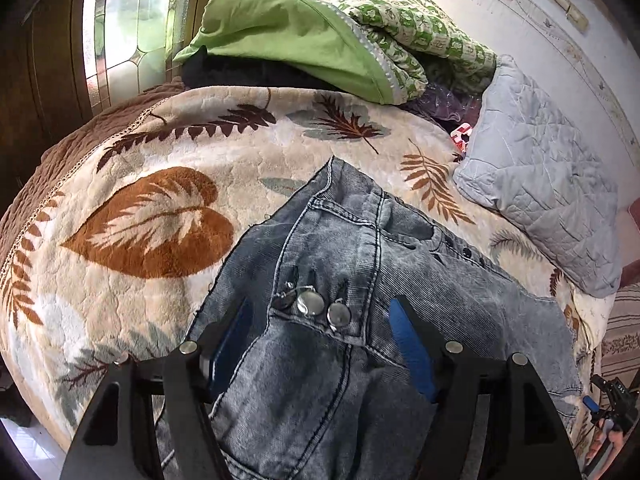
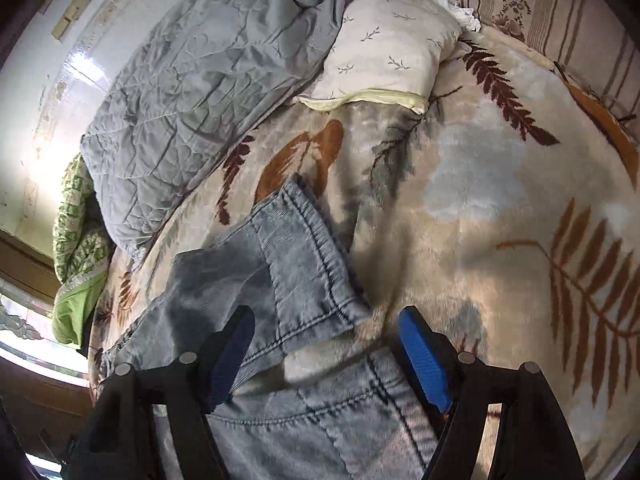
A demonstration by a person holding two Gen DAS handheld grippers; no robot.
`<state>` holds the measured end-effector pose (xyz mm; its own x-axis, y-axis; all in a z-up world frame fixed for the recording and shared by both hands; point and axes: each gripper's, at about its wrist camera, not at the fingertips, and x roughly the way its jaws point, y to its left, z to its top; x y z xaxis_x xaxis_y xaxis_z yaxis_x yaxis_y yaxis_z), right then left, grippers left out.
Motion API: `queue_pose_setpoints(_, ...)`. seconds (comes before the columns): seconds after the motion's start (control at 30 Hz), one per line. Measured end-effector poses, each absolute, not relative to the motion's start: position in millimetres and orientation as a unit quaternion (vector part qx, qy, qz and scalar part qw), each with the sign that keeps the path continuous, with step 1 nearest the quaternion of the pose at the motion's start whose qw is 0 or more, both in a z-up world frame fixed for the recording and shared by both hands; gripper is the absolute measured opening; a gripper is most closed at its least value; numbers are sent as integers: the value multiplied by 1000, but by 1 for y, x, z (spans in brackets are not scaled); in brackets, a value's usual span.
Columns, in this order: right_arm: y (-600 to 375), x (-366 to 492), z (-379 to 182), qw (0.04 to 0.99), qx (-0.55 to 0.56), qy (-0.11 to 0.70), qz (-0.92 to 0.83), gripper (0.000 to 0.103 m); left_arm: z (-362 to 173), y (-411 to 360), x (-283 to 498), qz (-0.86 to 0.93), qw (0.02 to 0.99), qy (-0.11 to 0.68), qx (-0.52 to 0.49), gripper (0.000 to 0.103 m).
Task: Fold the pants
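One pair of jeans (image 1: 320, 264), two hand-held grippers (image 1: 320, 320), three metal buttons (image 1: 310, 304)

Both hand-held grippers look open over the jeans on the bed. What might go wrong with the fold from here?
1. The faded blue denim jeans lie bunched, and the hem is flipped over in the right wrist view; folding now may lock in creases.
2. The left hand-held gripper hovers open over the metal waistband buttons; a pad could close on a button and slip.
3. The plush leaf-print blanket could get pinched together with the denim.
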<state>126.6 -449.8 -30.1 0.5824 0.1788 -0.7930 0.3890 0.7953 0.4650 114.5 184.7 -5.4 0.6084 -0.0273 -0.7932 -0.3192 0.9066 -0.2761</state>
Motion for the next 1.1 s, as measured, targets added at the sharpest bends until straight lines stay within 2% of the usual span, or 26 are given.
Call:
queue_pose_setpoints(0.07,-445,141,-35,832,291,468,-61,66,-15,186,128,79,866,452,-199,71)
queue_pose_setpoints(0.1,-440,145,-38,830,275,481,-58,52,-21,187,132,78,860,460,-204,71)
queue_pose_setpoints(0.13,-433,149,-42,827,252,499,-63,43,-25,187,137,74,856,467,-208,71)
queue_pose_setpoints(0.17,-428,151,-43,827,233,507,-69,39,-28,186,141,74,853,473,-208,71)
queue_pose_setpoints(0.2,-424,151,-44,828,211,513,-79,30,-30,185,143,76,852,476,-207,70)
queue_pose_setpoints(0.23,-422,150,-44,829,197,516,-86,18,-30,185,146,79,850,479,-204,59)
queue_pose_setpoints(0.27,-420,150,-41,832,185,515,-89,18,-30,182,148,81,850,484,-194,52)
queue_pose_setpoints(0.3,-418,147,-36,837,168,512,-93,17,-30,179,150,77,851,487,-184,39)
queue_pose_setpoints(0.33,-413,144,-28,846,144,504,-99,17,-27,176,151,72,854,483,-176,31)
queue_pose_setpoints(0.47,-400,126,-1,873,74,465,-127,16,-18,165,149,87,872,459,-144,29)
queue_pose_setpoints(0.5,-398,126,-4,872,55,465,-141,16,-26,166,149,95,864,472,-148,33)
queue_pose_setpoints(0.53,-399,130,-16,860,49,488,-140,17,-37,167,150,105,850,495,-147,42)
queue_pose_setpoints(0.6,-409,141,-59,804,90,579,-105,19,-44,171,148,109,844,504,-145,57)
queue_pose_setpoints(0.63,-412,138,-60,813,100,564,-104,23,-38,175,145,113,845,501,-150,66)
queue_pose_setpoints(0.67,-414,136,-55,821,98,553,-105,26,-32,182,143,109,844,498,-166,67)
queue_pose_setpoints(0.7,-419,134,-49,823,109,547,-105,36,-25,189,141,101,844,492,-188,67)
queue_pose_setpoints(0.73,-425,132,-41,831,132,532,-98,58,-17,195,141,101,846,483,-202,67)
queue_pose_setpoints(0.77,-431,132,-33,839,153,513,-92,68,-9,198,142,105,852,470,-205,68)
queue_pose_setpoints(0.8,-437,133,-25,848,168,494,-90,72,-1,200,145,106,861,455,-203,72)
queue_pose_setpoints(0.83,-442,136,-18,855,182,479,-83,72,5,202,149,107,867,443,-200,75)
queue_pose_setpoints(0.97,-459,171,-9,862,248,442,-36,72,6,204,179,87,871,439,-204,75)
queue_pose_setpoints(1.1,-455,223,-20,863,215,456,-28,72,-8,204,212,50,858,456,-230,75)
